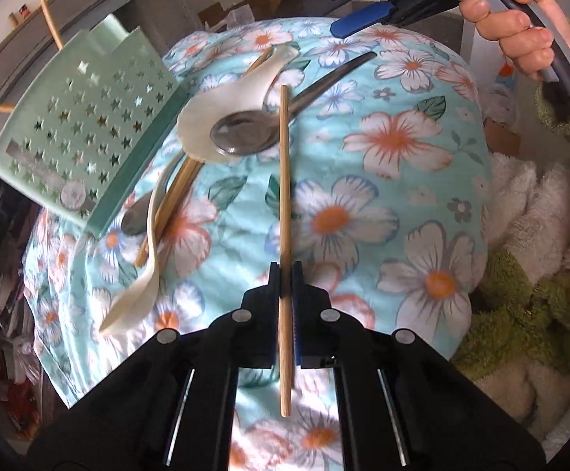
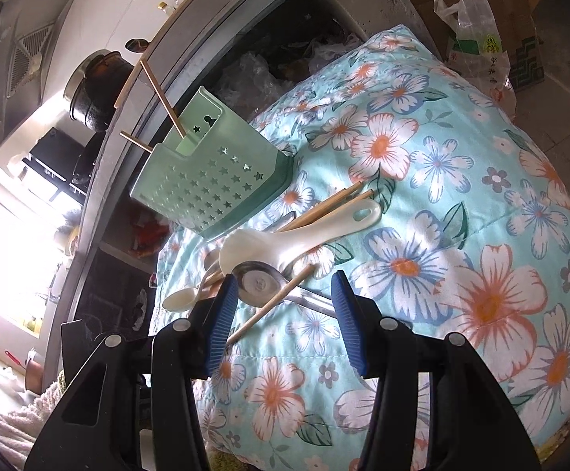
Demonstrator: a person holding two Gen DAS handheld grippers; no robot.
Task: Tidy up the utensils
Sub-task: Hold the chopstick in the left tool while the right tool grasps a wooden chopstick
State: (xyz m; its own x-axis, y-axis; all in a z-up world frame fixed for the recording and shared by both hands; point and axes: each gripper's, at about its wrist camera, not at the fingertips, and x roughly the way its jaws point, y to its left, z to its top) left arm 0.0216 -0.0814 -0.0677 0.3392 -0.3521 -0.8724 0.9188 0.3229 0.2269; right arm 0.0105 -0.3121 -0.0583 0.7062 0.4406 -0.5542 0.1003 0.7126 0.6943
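The left tool (image 1: 286, 271) is clenched on a long pale wooden chopstick (image 1: 285, 180), its black jaws pressed against the stick a little above its near end, the far end lying across the bowl of a shiny steel spoon (image 1: 245, 133) on a turquoise quilt printed with white and orange flowers (image 1: 383, 204). Under the steel spoon rests a cream plastic rice paddle (image 1: 230, 94); a second cream spoon (image 1: 135, 294) and more chopsticks (image 1: 171, 204) lie just beside it. To the left a mint-green plastic utensil holder pierced with star holes (image 1: 84, 129) stands tilted on the quilt, two chopsticks (image 2: 163, 98) poking from it. The right tool (image 2: 283, 314), blue-padded, hangs released over the pile, nothing between its pads, gripped by a hand (image 1: 520, 27) in a fuzzy green sleeve (image 1: 567, 110).
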